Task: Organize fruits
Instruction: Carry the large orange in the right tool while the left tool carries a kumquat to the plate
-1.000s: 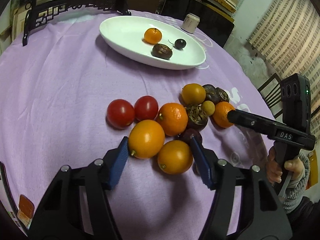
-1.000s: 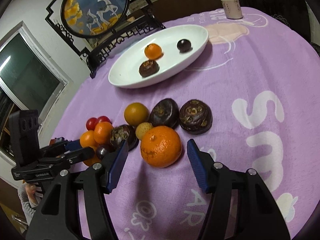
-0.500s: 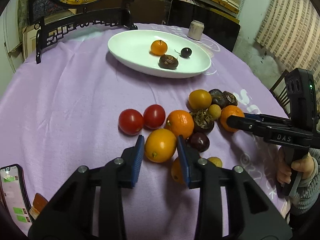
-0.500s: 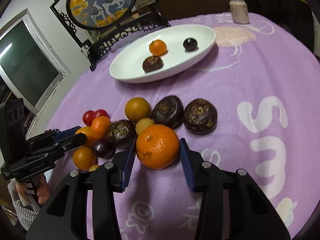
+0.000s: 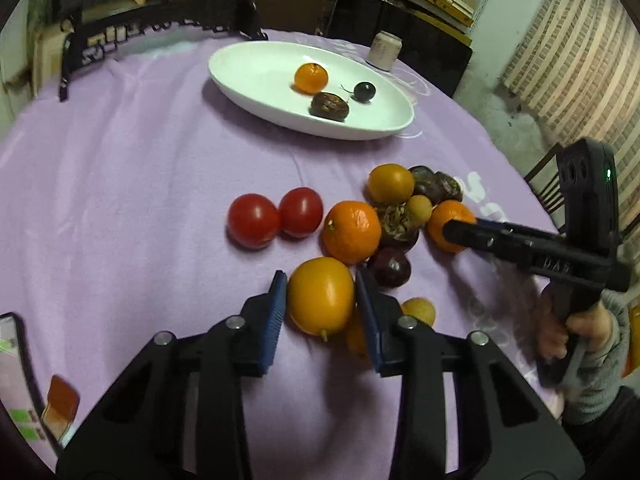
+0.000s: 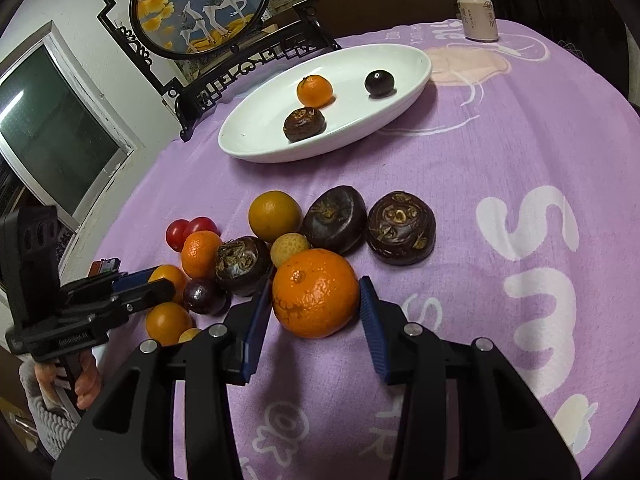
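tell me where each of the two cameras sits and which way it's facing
Left wrist: rides the left gripper, looking along its blue-padded fingers, closed on a smooth yellow-orange fruit, toward the white oval plate; the right gripper and hand show at right.
Right wrist: rides the right gripper, its pads flanking a large dimpled orange mandarin, plate beyond; the left gripper shows at left.
Shared: purple tablecloth, fruit pile, plate, pale drink can.

Glossy white ceramic-looking plate on a matt, fuzzy purple tablecloth
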A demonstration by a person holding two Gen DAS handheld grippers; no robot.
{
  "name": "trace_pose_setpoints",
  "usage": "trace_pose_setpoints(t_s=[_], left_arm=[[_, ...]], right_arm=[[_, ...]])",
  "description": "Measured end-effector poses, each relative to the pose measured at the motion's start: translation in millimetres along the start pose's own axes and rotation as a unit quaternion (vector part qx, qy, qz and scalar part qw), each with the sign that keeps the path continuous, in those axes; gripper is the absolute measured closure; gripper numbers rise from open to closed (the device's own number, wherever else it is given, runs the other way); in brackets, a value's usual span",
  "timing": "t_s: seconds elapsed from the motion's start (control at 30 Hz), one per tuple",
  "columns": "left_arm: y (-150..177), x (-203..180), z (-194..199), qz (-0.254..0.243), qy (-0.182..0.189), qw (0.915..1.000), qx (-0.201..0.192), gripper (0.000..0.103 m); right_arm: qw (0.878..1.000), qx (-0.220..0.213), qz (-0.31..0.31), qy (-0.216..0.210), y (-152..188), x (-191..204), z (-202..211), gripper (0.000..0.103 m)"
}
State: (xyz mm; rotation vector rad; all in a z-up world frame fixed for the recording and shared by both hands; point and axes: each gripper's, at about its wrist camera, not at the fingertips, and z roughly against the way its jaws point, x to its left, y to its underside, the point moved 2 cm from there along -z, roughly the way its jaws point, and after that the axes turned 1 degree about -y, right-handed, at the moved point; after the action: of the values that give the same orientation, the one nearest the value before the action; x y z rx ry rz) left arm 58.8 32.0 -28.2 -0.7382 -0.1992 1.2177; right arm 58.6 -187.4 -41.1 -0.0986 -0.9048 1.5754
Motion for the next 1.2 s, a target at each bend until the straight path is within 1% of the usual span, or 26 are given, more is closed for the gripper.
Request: trace_pose_setpoints(t_s=[0.07,0.13,0.23,0.3,0.43,0.53,0.63,0.67,0.73,0.77,0.83,0.87,0.93,1.03,1.1,1.2], left_arm=[[3.7,-0.4,5.9,0.0,-0.005,1.0,-0.007,0.068],[3.1,-0.1,9.6,-0.002,-0.017,0.9998,-0.013,0.068],[-10.9,-2.0,19.7,-0.003,-0.02,0.9993,-0.031,0.068],[-32.8,-5.5,23.9,-0.013,-0.029,0.9984,-0.046,0.068],[-87.2,-9.8,15.2,-0.019,-0.05,0.996,-0.071,0.068],[-123.0,-9.8,-9.4,-0.007,-0.054,0.9957,-0.075,0.068],[-144.6,-9.0,-39.0,-0.001,-0.062,0.9957,-0.069,0.067],[-147.8,-8.6,-47.0,0.0,-0.065,0.9958,-0.065,0.067],[-151.2,-6.8,-62.8,0.003,-0.066,0.9964,-0.053,0.067],[-150.7,-5.2,-67.4,0.007,-0.064,0.9967,-0.05,0.067],[-148.3,-1.5,-70.3,0.012,-0.063,0.9966,-0.052,0.056],[-148.3,-0.7,-69.1,0.011,-0.064,0.9963,-0.055,0.047],[-147.3,2.9,-62.2,0.016,-0.064,0.9957,-0.065,0.046],[-141.1,6.0,-53.5,0.025,-0.055,0.996,-0.066,0.043],[-134.7,7.3,-48.0,0.021,-0.068,0.9953,-0.066,0.034],[-121.6,8.4,-36.6,0.019,-0.078,0.9944,-0.069,0.028]], right_arm=[[1.0,-0.001,-0.001,-0.001,-0.1,-0.3,0.8,0.059],[1.0,-0.009,-0.005,-0.006,-1.8,-0.9,4.5,0.059],[0.999,-0.042,-0.014,-0.023,-10.6,-1.5,19.7,0.059],[0.998,-0.058,-0.016,-0.028,-24.5,-0.9,28.0,0.059],[0.997,-0.073,-0.006,-0.01,-65.7,3.0,26.3,0.059],[0.998,-0.068,-0.007,-0.001,-93.3,1.5,8.1,0.059],[0.998,-0.064,-0.012,0.022,-111.1,-7.4,-15.9,0.059],[0.997,-0.065,-0.017,0.027,-115.6,-11.2,-21.8,0.058],[0.997,-0.061,-0.033,0.021,-123.9,-21.0,-34.1,0.057],[0.997,-0.058,-0.048,0.014,-125.8,-26.9,-38.3,0.052],[0.995,-0.069,-0.066,-0.005,-124.0,-33.6,-36.3,0.041],[0.995,-0.076,-0.062,-0.006,-123.5,-33.2,-32.5,0.04],[0.995,-0.091,-0.041,0.01,-123.5,-29.4,-23.1,0.04],[0.995,-0.097,-0.025,0.013,-116.0,-22.8,-12.5,0.039],[0.996,-0.09,-0.02,0.016,-108.1,-20.6,-8.1,0.039],[0.996,-0.086,-0.024,0.02,-92.1,-22.3,-0.2,0.038]])
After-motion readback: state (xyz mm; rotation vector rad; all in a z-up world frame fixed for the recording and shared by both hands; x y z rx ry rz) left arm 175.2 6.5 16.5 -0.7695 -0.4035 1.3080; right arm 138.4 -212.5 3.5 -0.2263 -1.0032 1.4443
